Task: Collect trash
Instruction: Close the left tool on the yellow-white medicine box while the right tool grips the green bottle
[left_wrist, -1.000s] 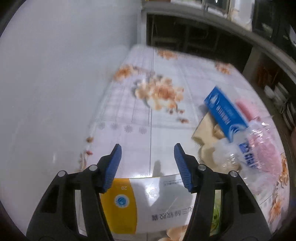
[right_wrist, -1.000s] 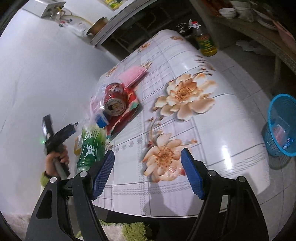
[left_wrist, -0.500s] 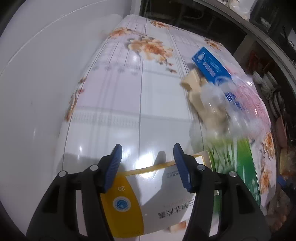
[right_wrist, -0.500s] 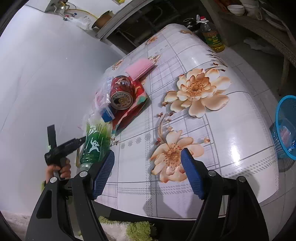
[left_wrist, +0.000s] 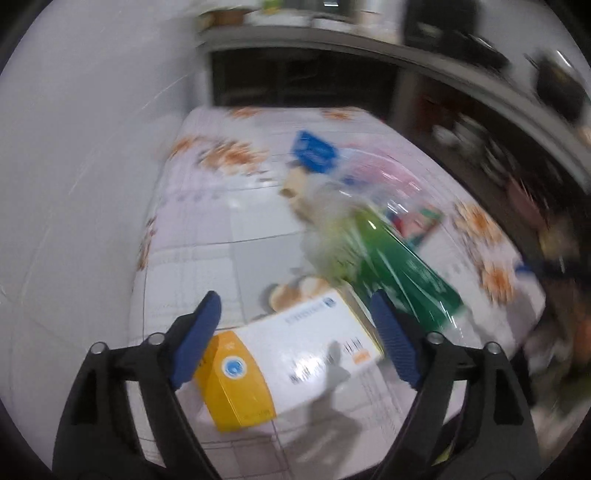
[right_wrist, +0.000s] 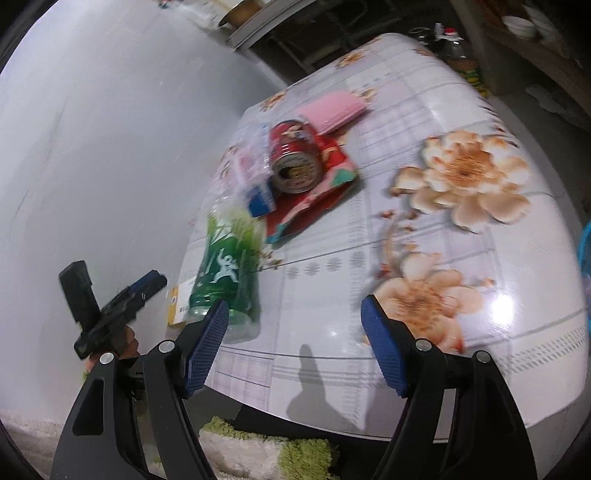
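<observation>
Since half a second ago the left gripper (left_wrist: 295, 332) has swung so that the white-and-yellow carton (left_wrist: 291, 362) lies more fully between its blue pads, one corner now turned toward the camera, and the green plastic bottle (left_wrist: 399, 266) sits just beside the right pad. The view is blurred, so the hand is likely moving fast. Its jaws stand wide, on either side of the carton without touching it, which suggests a line-up for a grasp rather than a hold.

The trash is heaped at the wall side of the floral tablecloth (right_wrist: 461, 295): the bottle (right_wrist: 225, 280) lies on its side, beyond it a blue carton (right_wrist: 260, 197), a clear plastic bag (right_wrist: 255, 155), a red drink can (right_wrist: 293, 157) tipped over on a red wrapper (right_wrist: 317, 199), and a pink packet (right_wrist: 334, 110).

The right gripper (right_wrist: 293, 343) hangs over the near table edge, jaws spread and empty, pointing across bare cloth; the left gripper (right_wrist: 118, 310) shows at its left, tilted down toward the carton.
</observation>
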